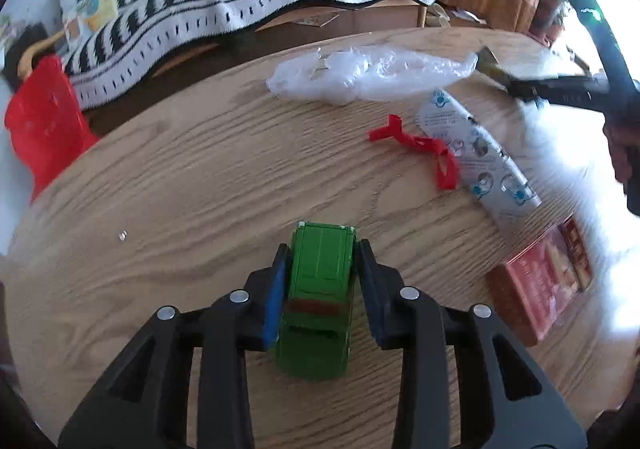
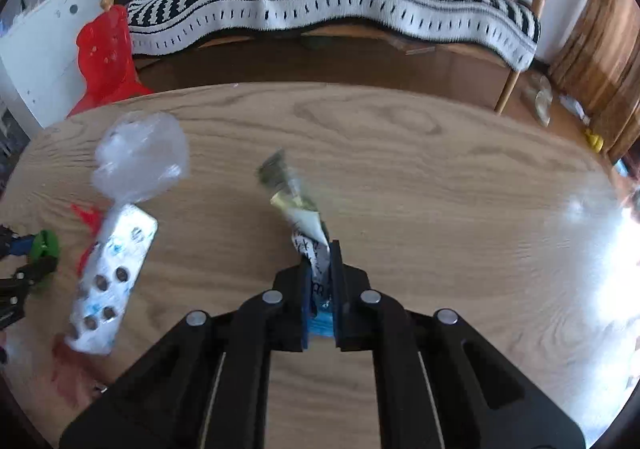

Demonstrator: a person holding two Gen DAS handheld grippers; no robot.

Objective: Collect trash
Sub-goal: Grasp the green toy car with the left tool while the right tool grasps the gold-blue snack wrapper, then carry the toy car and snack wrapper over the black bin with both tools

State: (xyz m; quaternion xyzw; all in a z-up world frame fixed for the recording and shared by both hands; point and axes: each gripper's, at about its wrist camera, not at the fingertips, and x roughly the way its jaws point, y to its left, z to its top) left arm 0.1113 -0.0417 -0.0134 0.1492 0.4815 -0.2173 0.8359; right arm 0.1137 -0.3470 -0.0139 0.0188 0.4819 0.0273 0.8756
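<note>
- Left gripper (image 1: pixel 320 269) clamps a green toy truck (image 1: pixel 318 301) near the table's (image 1: pixel 180 177) front edge.
- Right gripper (image 2: pixel 322 269) pinches a crumpled wrapper (image 2: pixel 298 205) mid-table.
- Clear plastic bag (image 1: pixel 368 77), red ribbon (image 1: pixel 420 149) and blister pack (image 1: pixel 476 153) lie between them, blurred.

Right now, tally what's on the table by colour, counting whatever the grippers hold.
Green: 1, toy truck in the left gripper
Red: 2, ribbon, flat box
Clear: 1, plastic bag
Silver: 1, blister pack
Yellow-white: 1, wrapper in the right gripper
Total: 6
</note>
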